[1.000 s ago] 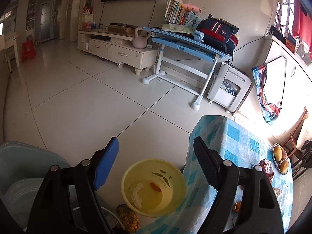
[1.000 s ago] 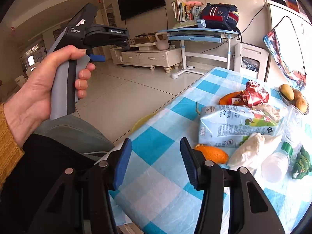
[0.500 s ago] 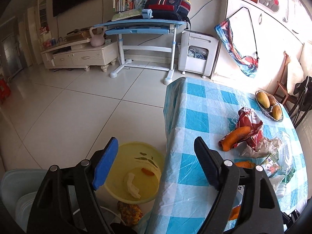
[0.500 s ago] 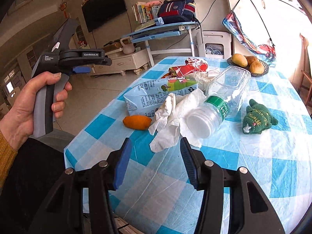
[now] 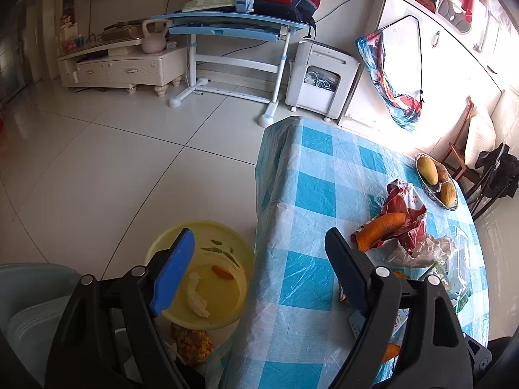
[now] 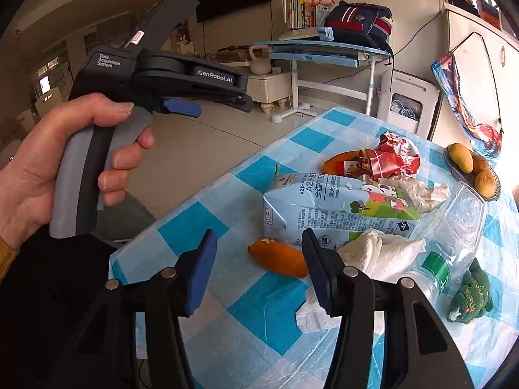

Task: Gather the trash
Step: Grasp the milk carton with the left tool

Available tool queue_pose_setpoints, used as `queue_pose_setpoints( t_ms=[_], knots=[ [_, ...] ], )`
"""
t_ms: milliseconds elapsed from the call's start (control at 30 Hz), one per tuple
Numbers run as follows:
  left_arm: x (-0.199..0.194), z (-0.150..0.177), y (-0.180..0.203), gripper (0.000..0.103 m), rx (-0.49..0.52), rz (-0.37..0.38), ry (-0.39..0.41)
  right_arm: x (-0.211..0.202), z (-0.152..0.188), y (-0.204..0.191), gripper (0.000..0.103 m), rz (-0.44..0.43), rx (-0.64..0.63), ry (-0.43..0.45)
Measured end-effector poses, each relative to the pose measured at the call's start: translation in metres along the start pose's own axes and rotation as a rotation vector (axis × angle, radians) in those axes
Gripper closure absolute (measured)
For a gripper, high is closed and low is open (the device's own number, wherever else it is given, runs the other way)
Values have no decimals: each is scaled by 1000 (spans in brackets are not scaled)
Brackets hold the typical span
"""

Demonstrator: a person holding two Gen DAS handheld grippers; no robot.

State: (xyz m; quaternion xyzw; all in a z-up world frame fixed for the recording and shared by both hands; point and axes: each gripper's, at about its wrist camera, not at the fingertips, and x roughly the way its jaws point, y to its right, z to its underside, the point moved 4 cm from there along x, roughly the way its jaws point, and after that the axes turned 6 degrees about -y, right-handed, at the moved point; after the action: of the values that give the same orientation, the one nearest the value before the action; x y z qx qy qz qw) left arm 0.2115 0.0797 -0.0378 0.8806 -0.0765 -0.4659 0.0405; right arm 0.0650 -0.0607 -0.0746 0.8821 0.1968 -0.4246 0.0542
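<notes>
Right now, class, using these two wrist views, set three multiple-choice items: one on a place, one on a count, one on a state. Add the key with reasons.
1. Where is the yellow basin?
A. on the tiled floor beside the table
B. on the checked tablecloth
C. on the blue desk

2. How many mangoes lie in the fruit dish?
A. one
B. three
C. five

3. How is the clear plastic bottle?
A. upright, capped
B. hanging from a hook
C. lying on its side, uncapped

Key: 1 A, the left wrist view shows it on the floor below the table edge. 2 B, three yellow fruits show. 3 C, it lies flat, its open mouth toward the camera.
</notes>
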Motion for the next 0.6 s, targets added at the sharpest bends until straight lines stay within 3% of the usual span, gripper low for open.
queue_pose_setpoints(
  t_ms=[67,267,367,500,600],
  knots=[
    [0,0,3,23,11,14,-5,12,1,6,50,5,-17,-44],
    [0,4,24,22,99,49,-21,12,17,5,79,-17,-43,-99],
    [0,13,44,19,177,131,-53,0,33,6,81,-21,-21,-95],
    [-6,31,85,19,353,227,-63,-21,57,11,81,-37,71,-98],
    [-5,50,115,18,492,237,-74,-29,71,16,81,-47,147,-98]
  ],
)
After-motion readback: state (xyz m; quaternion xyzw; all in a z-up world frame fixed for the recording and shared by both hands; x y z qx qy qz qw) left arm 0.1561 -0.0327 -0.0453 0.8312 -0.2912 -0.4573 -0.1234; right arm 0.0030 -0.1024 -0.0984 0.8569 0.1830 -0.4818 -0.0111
